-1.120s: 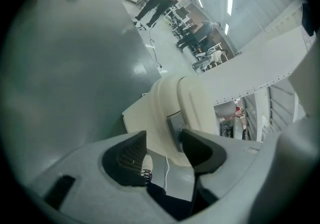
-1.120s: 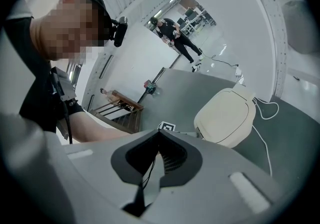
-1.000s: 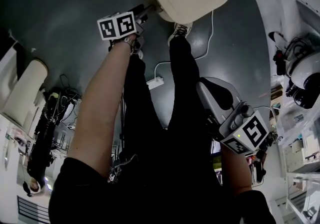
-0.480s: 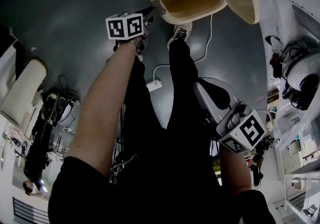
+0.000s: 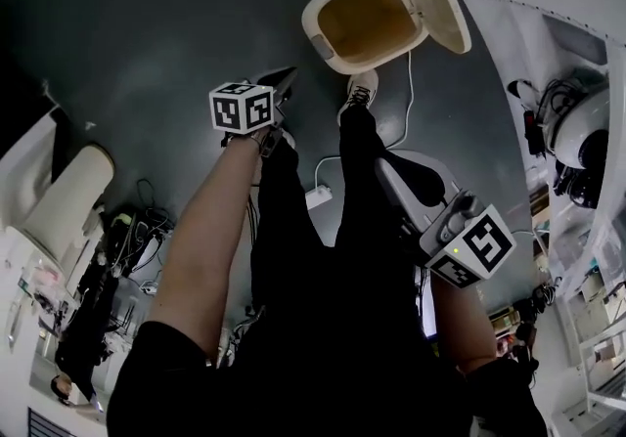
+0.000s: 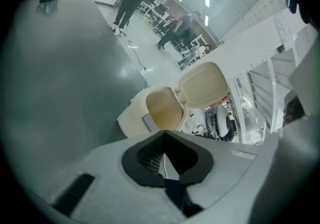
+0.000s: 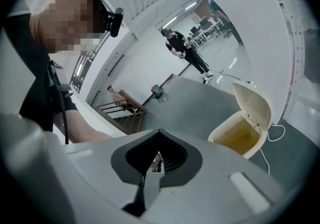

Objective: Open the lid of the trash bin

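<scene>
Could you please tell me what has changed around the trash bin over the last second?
The lid of the trash bin has swung up from closed to fully open, showing the bin's inside. The left gripper, which was at the bin's front edge, has pulled back toward the person and is now clear of it, jaws together. The right gripper stayed low at the person's side, shut and empty.

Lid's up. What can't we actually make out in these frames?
- Bottom of the trash bin: the head view looks in at a slant and the inside is in shade, so any contents cannot be told.
- Bin's lower front: in the left gripper view, the left gripper covers it.
- Hinge of the lid: too small in every view.
- Bin's base: cut off by the right gripper's body in the right gripper view.
</scene>
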`<state>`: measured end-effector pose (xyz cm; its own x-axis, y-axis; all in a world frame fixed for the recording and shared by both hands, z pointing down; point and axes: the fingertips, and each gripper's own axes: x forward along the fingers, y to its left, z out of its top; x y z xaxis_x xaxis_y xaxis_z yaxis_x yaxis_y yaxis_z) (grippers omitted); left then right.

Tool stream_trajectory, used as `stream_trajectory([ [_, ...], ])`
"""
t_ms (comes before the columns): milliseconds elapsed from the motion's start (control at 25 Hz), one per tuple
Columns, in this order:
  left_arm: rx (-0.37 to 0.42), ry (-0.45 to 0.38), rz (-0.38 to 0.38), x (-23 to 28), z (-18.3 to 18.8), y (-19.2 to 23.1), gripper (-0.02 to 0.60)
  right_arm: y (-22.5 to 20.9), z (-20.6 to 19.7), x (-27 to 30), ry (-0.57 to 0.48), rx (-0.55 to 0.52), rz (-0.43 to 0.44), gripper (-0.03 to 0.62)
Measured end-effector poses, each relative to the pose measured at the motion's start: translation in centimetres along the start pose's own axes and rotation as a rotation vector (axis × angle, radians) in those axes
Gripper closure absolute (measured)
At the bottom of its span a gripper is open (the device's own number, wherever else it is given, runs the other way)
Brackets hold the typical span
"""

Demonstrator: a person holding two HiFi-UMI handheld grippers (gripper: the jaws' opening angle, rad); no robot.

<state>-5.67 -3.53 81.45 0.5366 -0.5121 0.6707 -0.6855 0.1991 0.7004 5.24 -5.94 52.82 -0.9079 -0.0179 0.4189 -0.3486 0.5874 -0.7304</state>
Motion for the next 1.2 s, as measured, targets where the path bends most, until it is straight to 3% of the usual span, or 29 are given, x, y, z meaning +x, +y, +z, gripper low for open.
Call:
stream_trajectory([
  [200, 0.053, -0.079, -0.069, -5.9, 2.7, -4.5, 0.580, 3.8, 1.8, -0.1, -0.045, -0.056, -0.018, 0.588],
  [320, 0.127, -0.123, -0.127, -9.6, 4.9, -8.1, 0.580, 6.2, 2.9, -0.4, -0.075, -0.097, -0.038, 0.586],
  [600, 0.400, -0.197, -0.284, -20.0, 8.0, -18.9, 0.580, 12.8, 5.2, -2.0, -0.184, -0.190, -0.085, 0.586],
  [840, 0.661, -0.227, -0.448, -28.9, 7.8, -28.1, 0.578, 17.7, 6.8, -4.3, -0.276, -0.268, -0.123, 0.587],
  [960, 0.698, -0.254, -0.533, -32.4, 6.6, -31.9, 0.578, 19.7, 7.0, -5.5, -0.321, -0.288, -0.127, 0.586],
  [1200, 0.738, -0.274, -0.631, -38.2, 3.9, -37.0, 0.578, 24.7, 7.6, -7.3, -0.419, -0.305, -0.095, 0.586],
])
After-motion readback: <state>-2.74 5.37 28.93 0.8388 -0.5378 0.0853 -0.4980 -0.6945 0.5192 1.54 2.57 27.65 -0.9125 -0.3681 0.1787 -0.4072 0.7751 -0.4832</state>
